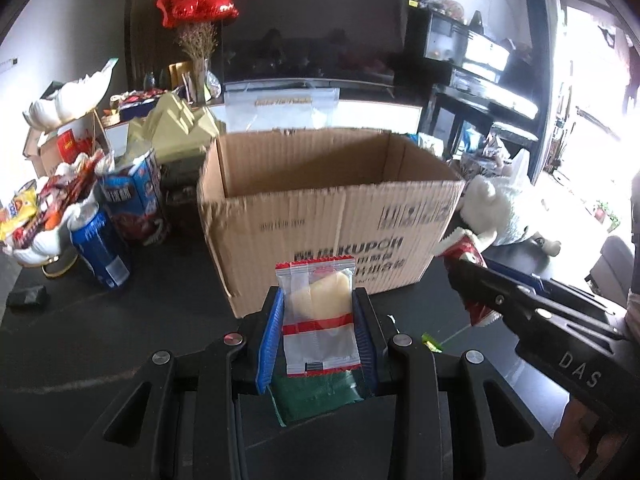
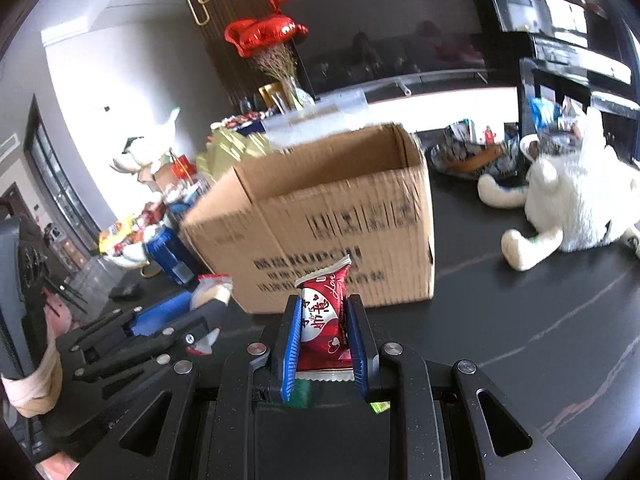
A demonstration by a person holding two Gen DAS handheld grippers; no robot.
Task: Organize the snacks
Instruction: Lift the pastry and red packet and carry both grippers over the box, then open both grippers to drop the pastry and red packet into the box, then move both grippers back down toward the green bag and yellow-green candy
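My left gripper (image 1: 319,304) is shut on a clear snack packet (image 1: 318,312) with red stripes and a pale cake inside, held upright above the dark table. My right gripper (image 2: 322,312) is shut on a red heart-print snack packet (image 2: 323,316), also upright. An open cardboard box (image 1: 332,204) stands just beyond both grippers, its inside hidden from here; it also fills the middle of the right wrist view as the cardboard box (image 2: 320,216). The right gripper (image 1: 468,276) with its red packet shows at the right of the left wrist view, and the left gripper (image 2: 208,300) shows at the left of the right wrist view.
Left of the box stand a blue can (image 1: 102,250), a blue snack carton (image 1: 134,200) and a white bowl of snacks (image 1: 36,216). A white plush toy (image 2: 568,204) lies right of the box. A small green wrapper (image 1: 432,340) lies on the table (image 1: 120,320).
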